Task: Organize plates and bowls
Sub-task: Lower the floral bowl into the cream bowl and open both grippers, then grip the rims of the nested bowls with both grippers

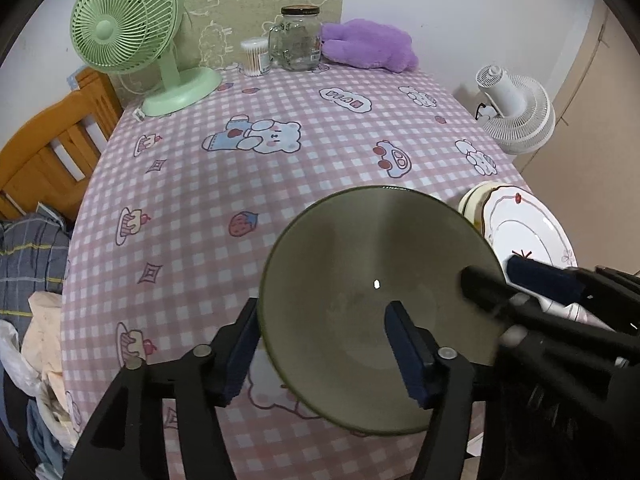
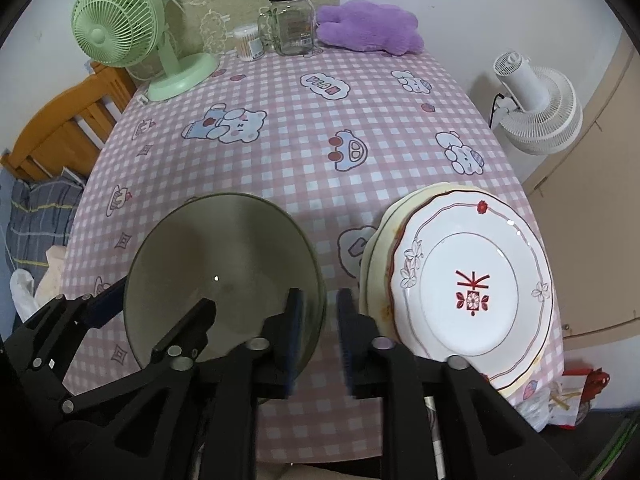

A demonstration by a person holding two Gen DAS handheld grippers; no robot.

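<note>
One green bowl (image 1: 376, 308) sits near the front edge of the table (image 1: 280, 168), tilted so its inside faces the cameras. Both grippers are at it. The left gripper (image 1: 320, 344) reaches in low from the front, its jaws spread wide: one blue pad lies inside the bowl, the other stands just outside the left wall. Whether the pads press on the wall cannot be told. The right gripper (image 2: 318, 332) comes in level from the front right. Its jaws are parted by a narrow gap; the left pad is over the bowl's right rim and the right pad sits outside, between the bowl and the plates. Contact with the rim cannot be told either.

Just right of the bowl lies one stack of plates. On top is one white plate (image 2: 472, 284) with a red rim line, small flowers and a red mark in the middle. Under it at least two cream plates (image 2: 376, 264) show at the left edge; their exact count is unclear. The stack overhangs the table's front right corner.

At the far edge stand one green fan (image 1: 124, 24), one tub of cotton swabs (image 1: 255, 56), one glass jar (image 1: 298, 40) with a dark lid, and one purple plush toy (image 1: 368, 46). One white fan (image 2: 536, 108) stands off the table to the right, and one wooden bed frame (image 1: 52, 144) is at the left.
</note>
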